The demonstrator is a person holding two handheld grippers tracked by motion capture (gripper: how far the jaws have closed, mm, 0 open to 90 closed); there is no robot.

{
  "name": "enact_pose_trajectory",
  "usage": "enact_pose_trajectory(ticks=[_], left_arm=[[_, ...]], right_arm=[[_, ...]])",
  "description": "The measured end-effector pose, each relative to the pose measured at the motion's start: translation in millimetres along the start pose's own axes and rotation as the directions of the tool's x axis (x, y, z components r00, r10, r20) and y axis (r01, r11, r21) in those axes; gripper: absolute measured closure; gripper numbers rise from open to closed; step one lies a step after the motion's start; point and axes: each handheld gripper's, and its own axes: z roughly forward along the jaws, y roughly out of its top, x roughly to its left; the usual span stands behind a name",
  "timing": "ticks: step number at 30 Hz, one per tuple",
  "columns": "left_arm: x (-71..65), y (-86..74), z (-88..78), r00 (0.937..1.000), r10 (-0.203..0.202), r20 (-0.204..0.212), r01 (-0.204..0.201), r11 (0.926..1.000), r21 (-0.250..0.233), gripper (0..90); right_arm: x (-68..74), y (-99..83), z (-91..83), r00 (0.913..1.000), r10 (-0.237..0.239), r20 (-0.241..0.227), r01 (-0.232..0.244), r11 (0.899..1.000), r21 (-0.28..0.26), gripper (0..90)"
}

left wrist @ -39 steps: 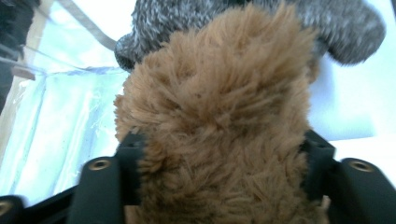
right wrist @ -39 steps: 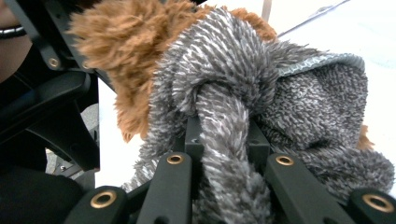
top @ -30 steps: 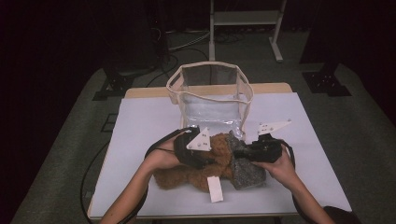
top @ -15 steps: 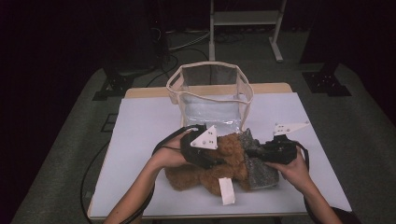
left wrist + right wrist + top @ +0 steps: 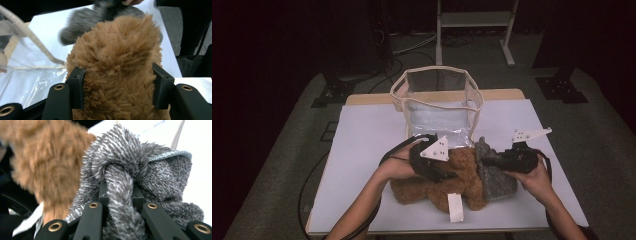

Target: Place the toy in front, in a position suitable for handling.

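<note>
A brown furry plush (image 5: 432,190) lies on the white table (image 5: 362,145), with a white tag (image 5: 455,207) at its front edge. My left gripper (image 5: 448,173) is shut on a thick tuft of the brown plush (image 5: 117,55), its pads (image 5: 76,91) pressed into the fur on both sides. A grey fuzzy cloth (image 5: 494,180) lies against the plush's right side. My right gripper (image 5: 484,162) is shut on a rolled fold of the grey cloth (image 5: 117,185), which bulges up between the pads (image 5: 103,192). The brown plush (image 5: 45,162) shows blurred at the left.
A clear bag with beige trim (image 5: 437,100) stands open just behind the plush, toward the table's far edge; its strap (image 5: 27,37) and clear plastic show in the left gripper view. Bare table surface lies left and right. A metal stand (image 5: 472,20) is on the floor beyond.
My right gripper has moved to the right with the grey cloth, drawing it out from the brown plush. The left gripper and the plush have shifted slightly right.
</note>
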Motion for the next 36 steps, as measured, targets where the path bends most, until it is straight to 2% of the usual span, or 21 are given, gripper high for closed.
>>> enact_pose_trajectory(ticks=[3, 5, 8, 12, 14, 18, 21, 23, 24, 26, 29, 36], left_arm=[[4.4, -0.7, 1.3, 0.9998, -0.017, -0.013, 0.017, 0.9999, -0.001, 41.8], [7.0, -2.0, 1.6, 0.9993, -0.033, -0.018, 0.033, 0.9994, -0.002, 41.8], [8.8, -2.2, 2.2, 0.9989, -0.043, -0.017, 0.043, 0.9990, -0.007, 42.0], [10.1, 5.4, 7.2, 0.9993, -0.038, -0.003, 0.038, 0.9992, -0.008, 42.6], [11.2, 9.5, 11.1, 0.9994, -0.035, 0.002, 0.035, 0.9993, -0.012, 43.1], [17.5, 14.8, 21.9, 0.9989, -0.040, 0.023, 0.041, 0.9989, -0.024, 44.6], [21.6, 11.1, 27.1, 0.9982, -0.054, 0.027, 0.054, 0.9983, -0.022, 43.3], [22.2, 9.2, 26.7, 0.9985, -0.050, 0.020, 0.051, 0.9987, -0.011, 40.3], [21.5, 8.1, 26.1, 0.9992, -0.037, 0.014, 0.037, 0.9993, 0.009, 38.6], [19.6, 5.2, 22.4, 0.9995, -0.029, 0.010, 0.028, 0.9995, 0.012, 34.0], [16.6, -4.4, 8.4, 0.9997, -0.022, -0.006, 0.022, 0.9997, 0.013, 25.9], [7.6, -46.2, -25.1, 0.9950, -0.088, -0.049, 0.087, 0.9960, -0.023, 13.3]], right_arm=[[1.0, 5.3, 10.3, 0.9998, -0.008, -0.018, 0.008, 1.000, 0.009, 76.6], [2.2, 1.3, 17.2, 0.9994, -0.010, -0.032, 0.011, 0.999, 0.034, 76.6], [1.5, -6.7, 16.1, 0.9988, 0.001, -0.049, 0.002, 0.999, 0.052, 76.7], [4.3, -6.9, -0.9, 0.9995, -0.008, -0.029, 0.009, 0.999, 0.033, 76.7], [8.9, 1.7, -14.7, 0.9993, -0.031, -0.019, 0.031, 1.000, 0.001, 76.7], [20.2, 23.2, -30.8, 0.9966, -0.080, -0.017, 0.080, 0.996, -0.047, 76.6], [24.6, 34.3, -24.9, 0.9938, -0.111, -0.008, 0.110, 0.993, -0.039, 76.7], [22.7, 33.4, -8.3, 0.9929, -0.118, -0.008, 0.119, 0.993, 0.011, 76.6], [21.0, 31.9, -3.8, 0.9936, -0.112, -0.016, 0.112, 0.994, 0.015, 76.6], [17.1, 28.2, 3.5, 0.9948, -0.097, -0.028, 0.098, 0.995, 0.016, 76.6], [11.4, 22.8, 6.5, 0.9965, -0.080, -0.023, 0.081, 0.997, 0.012, 76.7], [5.1, 15.8, 7.3, 0.9983, -0.053, -0.025, 0.053, 0.999, 0.004, 76.6]])
